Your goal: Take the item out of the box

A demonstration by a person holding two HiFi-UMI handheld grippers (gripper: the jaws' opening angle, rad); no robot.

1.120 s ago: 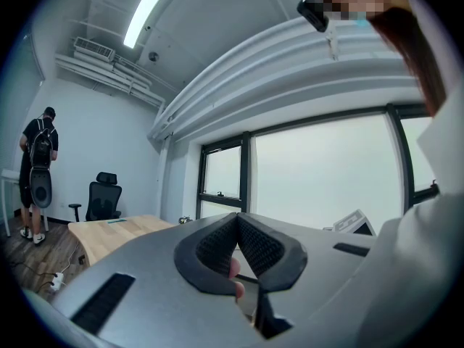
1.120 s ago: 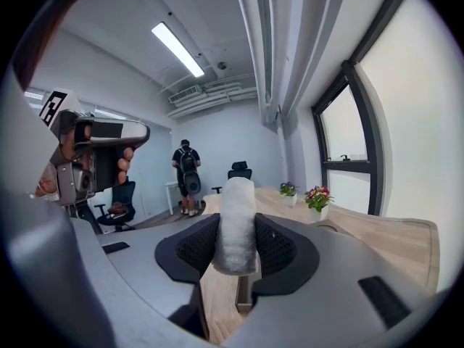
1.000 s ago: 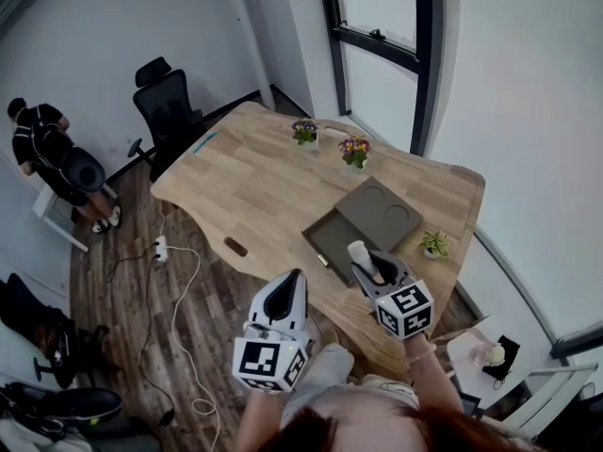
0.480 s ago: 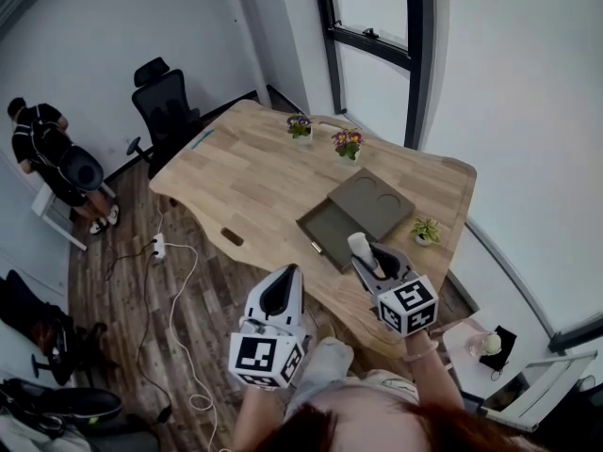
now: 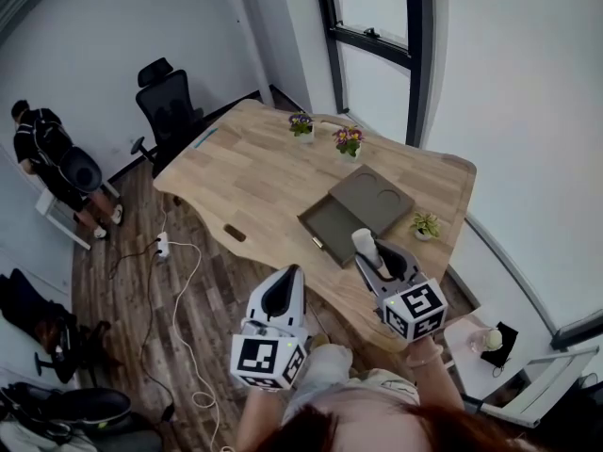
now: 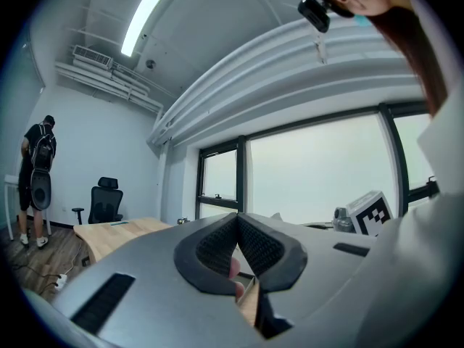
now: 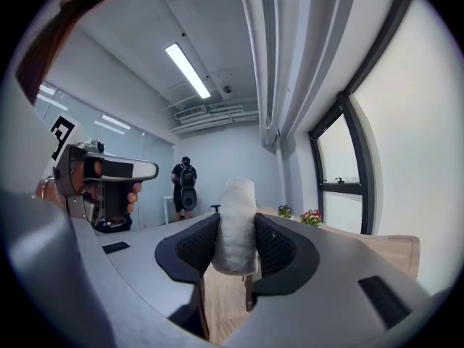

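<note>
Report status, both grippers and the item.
Right gripper shut on white fuzzy roll, out of the box. Left gripper shut, empty. Nothing in the way.

Left gripper [image 6: 237, 217] fills lower frame, grey body, camera tilted up toward ceiling. Ribbed black pads [image 6: 216, 246] meet at tips, jaws together, nothing gripped. Skin-toned patch visible through gap below pads. Far left: person [image 6: 36, 167] standing, back turned, black backpack. Black office chair [image 6: 106, 202] just beyond end of wooden table [image 6: 116, 233]. Dark-framed windows [image 6: 312, 176] across middle. Strip light [image 6: 146, 14] lit on ceiling, air vent [image 6: 91, 56] below it. Marker cube [image 6: 372, 212] low at right, against window.
</note>
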